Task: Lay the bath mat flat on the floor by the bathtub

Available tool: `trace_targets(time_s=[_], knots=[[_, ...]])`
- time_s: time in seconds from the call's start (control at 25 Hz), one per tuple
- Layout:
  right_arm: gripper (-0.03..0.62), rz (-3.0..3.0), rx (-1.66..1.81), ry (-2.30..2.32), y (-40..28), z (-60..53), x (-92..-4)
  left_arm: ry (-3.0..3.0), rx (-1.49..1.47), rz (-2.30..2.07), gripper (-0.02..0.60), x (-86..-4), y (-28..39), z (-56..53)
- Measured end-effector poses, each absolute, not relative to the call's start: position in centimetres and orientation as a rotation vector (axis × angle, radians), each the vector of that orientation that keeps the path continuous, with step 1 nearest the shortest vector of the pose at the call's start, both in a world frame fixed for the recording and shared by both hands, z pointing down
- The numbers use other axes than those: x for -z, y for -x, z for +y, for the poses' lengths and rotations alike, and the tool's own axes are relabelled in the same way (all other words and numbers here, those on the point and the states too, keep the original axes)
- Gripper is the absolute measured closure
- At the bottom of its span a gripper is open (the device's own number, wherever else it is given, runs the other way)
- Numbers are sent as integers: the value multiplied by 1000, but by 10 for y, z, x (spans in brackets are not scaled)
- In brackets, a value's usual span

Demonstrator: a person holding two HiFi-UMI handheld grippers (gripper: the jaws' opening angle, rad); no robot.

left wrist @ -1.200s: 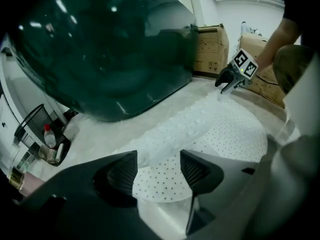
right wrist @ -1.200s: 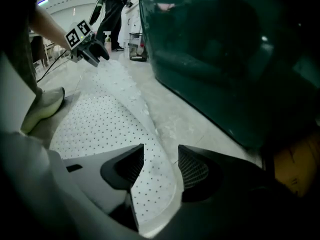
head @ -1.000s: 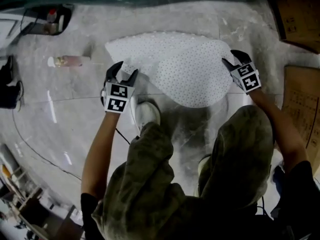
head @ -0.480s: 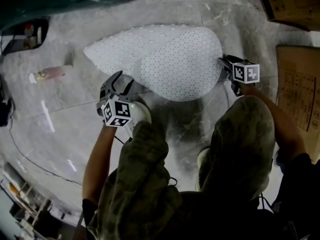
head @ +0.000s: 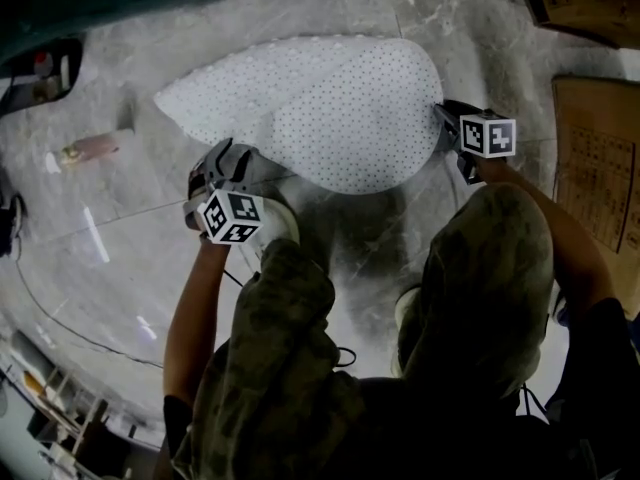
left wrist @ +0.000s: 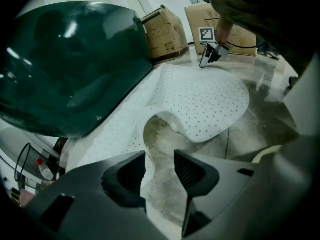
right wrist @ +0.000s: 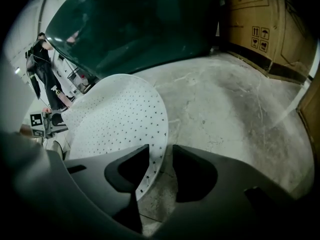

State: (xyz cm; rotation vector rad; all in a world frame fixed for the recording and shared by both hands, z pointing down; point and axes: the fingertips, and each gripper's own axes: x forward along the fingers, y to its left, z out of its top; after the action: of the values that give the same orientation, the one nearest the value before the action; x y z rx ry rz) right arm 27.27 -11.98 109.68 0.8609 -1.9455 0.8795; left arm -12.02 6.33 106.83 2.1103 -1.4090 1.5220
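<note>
Now: mat [head: 320, 108], white with small dark dots, lies on the floor [head: 130, 228] just beside the dark green tub [left wrist: 65, 69], long side along it. Not flat. Its near edge humps up in an arch close to the left gripper [left wrist: 160, 156], with floor showing under the arch, and one part seems to overlap another.

Left gripper sits at the mat's near left edge, pointing down. Its fingers [left wrist: 125, 176] have just been closing. A strip of mat edge runs between them against one finger, with a gap to the other, so they are released, not clenched.

Right gripper [right wrist: 161, 151] is at the mat's right end. Its fingers have also just been closing. The mat rim stands between them beside one finger, clear of the other, so nothing is grasped.

Outward: white shoe [head: 275, 223] by the left gripper. Pinkish bottle [head: 92, 148] lies on the floor to the left. Cardboard boxes [head: 595, 158] at right.
</note>
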Motion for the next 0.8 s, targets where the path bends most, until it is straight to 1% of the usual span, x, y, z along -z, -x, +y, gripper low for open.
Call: trace_targets(time_s=[0.16, 0.24, 0.36, 0.48, 0.52, 0.56, 0.8], knots=[[431, -1953, -883, -855, -270, -119, -1095, -2116, -1514, -1428, 391, -1069, 118, 55], [443, -1957, -896, -839, -266, -116, -1092, -2132, -1504, -1424, 404, -1069, 112, 50], [440, -1949, -954, -865, -262, -114, -1093, -2116, -1482, -1443, 432, -1066, 116, 49], [491, -1953, -952, -858, -265, -118, -1094, -2095, -1461, -1472, 490, -1062, 118, 46], [515, -1952, -931, -851, -268, -120, -1093, -2089, -1450, -1487, 500, -1060, 118, 44], [560, -1954, -909, -841, -270, -121, -1092, -2082, -1436, -1504, 513, -1059, 119, 43], [571, -2044, -949, -774, -265, -122, -1088, -2065, -1412, -1521, 537, -1058, 119, 44]])
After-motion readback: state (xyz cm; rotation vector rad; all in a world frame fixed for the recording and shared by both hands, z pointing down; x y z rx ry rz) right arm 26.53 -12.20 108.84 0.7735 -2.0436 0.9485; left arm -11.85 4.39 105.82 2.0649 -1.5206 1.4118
